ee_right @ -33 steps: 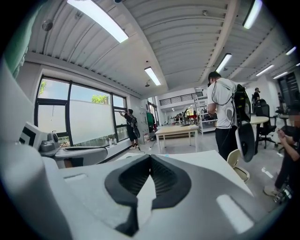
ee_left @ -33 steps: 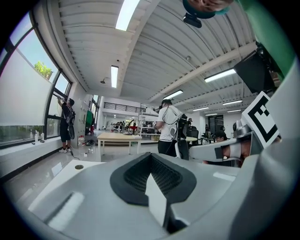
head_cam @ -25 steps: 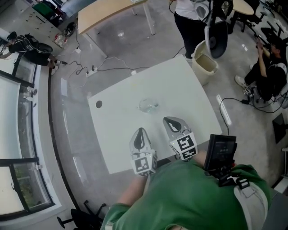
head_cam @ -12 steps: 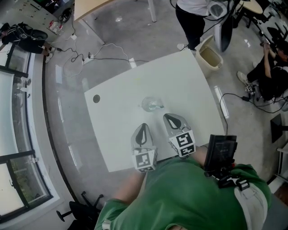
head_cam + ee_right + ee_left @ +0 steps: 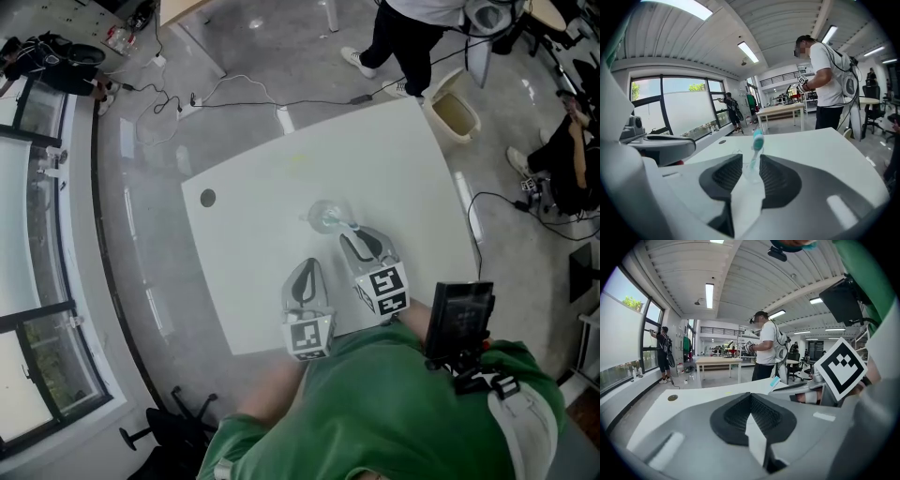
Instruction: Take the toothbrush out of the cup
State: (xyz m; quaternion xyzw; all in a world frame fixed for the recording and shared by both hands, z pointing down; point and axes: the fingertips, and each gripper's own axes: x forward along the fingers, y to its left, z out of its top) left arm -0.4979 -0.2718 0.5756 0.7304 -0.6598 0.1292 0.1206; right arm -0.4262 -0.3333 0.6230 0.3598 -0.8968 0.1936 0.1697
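A clear cup (image 5: 324,217) stands near the middle of the white table (image 5: 281,178). In it a toothbrush (image 5: 756,140) with a teal head stands upright. My right gripper (image 5: 350,235) is open, its tips right at the cup's near side. In the right gripper view the brush's shaft rises in the gap between the right gripper's (image 5: 751,158) two dark pads, apart from both. My left gripper (image 5: 306,269) hangs to the left and nearer to me, shut on nothing, with its pads meeting at the tip (image 5: 750,396). The left gripper view catches the brush head (image 5: 774,381) past the right gripper.
A round cable hole (image 5: 207,198) lies near the table's left edge. A beige bin (image 5: 454,112) stands off the far right corner, with a standing person (image 5: 412,28) beside it. Cables (image 5: 187,98) lie on the floor beyond the table.
My right gripper has moved forward, from short of the cup to right at it. The left gripper has barely moved.
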